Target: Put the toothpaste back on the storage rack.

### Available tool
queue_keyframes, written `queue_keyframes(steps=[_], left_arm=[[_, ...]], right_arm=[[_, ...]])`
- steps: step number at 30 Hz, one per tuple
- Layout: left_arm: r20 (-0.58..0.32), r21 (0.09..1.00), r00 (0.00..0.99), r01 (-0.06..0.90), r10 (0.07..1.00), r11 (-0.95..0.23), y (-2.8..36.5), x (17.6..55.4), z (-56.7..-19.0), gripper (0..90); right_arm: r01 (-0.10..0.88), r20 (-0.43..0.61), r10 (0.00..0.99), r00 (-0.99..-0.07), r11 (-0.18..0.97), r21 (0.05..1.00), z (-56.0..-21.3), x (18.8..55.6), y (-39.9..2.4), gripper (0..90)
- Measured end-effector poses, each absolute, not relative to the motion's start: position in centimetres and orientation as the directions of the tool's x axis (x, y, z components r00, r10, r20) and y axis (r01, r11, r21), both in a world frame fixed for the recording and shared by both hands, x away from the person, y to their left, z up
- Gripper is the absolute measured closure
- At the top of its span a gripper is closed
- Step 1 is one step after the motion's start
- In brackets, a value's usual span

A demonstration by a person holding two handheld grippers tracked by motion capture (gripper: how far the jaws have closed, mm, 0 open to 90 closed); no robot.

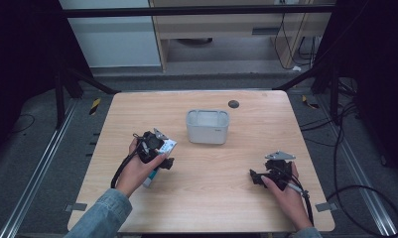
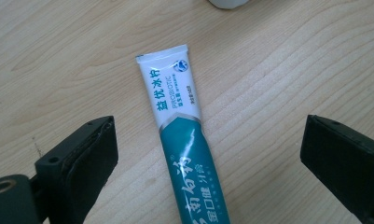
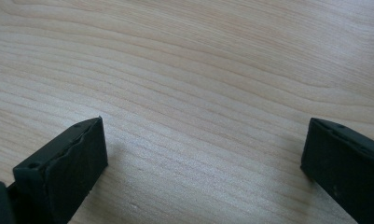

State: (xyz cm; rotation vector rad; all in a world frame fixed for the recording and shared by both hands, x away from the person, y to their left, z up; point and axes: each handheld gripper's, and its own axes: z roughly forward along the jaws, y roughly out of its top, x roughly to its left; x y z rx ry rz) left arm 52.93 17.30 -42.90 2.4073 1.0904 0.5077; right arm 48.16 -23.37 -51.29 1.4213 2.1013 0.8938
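Where jaws straddle: "PROBIOTIC" toothpaste tube (image 2: 184,140)

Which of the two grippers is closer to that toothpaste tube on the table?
The left. The left gripper hangs right over the toothpaste tube, jaws open on either side of it. The right gripper sits far off, across the table, over bare wood.

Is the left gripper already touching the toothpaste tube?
Apart. In the left gripper view, the toothpaste tube lies on the table between the left gripper's open jaws, with bare wood showing on both sides.
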Motion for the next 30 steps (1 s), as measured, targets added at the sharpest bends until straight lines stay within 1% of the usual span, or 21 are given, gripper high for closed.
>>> queue_keyframes(steps=[6, 13, 18, 23, 25, 27, 30], left_arm=[[0.113, 0.509, 0.611, 0.642, 0.783, -0.574, 17.6, 53.7, -42.7, 3.8], [0.125, 0.474, 0.618, 0.65, 0.776, -0.594, 17.5, 54.1, -42.0, 5.3], [0.124, 0.448, 0.619, 0.662, 0.775, -0.601, 17.3, 54.4, -42.0, 14.4], [0.097, 0.437, 0.64, 0.661, 0.762, -0.61, 17.3, 54.8, -42.4, 18.6], [0.097, 0.43, 0.634, 0.668, 0.767, -0.607, 17.4, 55.1, -42.7, 21.3], [0.099, 0.423, 0.632, 0.672, 0.768, -0.608, 17.4, 55.3, -42.8, 22.2], [0.085, 0.41, 0.616, 0.694, 0.783, -0.591, 17.2, 55.9, -43.6, 26.7]], right_arm=[[0.638, -0.008, 0.929, -0.371, 0.261, 0.725, -51.3, 48.2, -23.4, 0.5], [0.639, -0.008, 0.929, -0.369, 0.26, 0.724, -51.3, 48.2, -23.4, 0.5], [0.639, -0.007, 0.929, -0.369, 0.26, 0.724, -51.3, 48.2, -23.4, 0.5], [0.638, -0.008, 0.929, -0.371, 0.261, 0.724, -51.3, 48.2, -23.4, 0.5], [0.639, -0.007, 0.929, -0.369, 0.259, 0.724, -51.3, 48.2, -23.4, 0.5], [0.639, -0.007, 0.929, -0.369, 0.259, 0.724, -51.3, 48.2, -23.4, 0.5], [0.639, -0.008, 0.929, -0.37, 0.261, 0.724, -51.3, 48.2, -23.4, 0.5]])
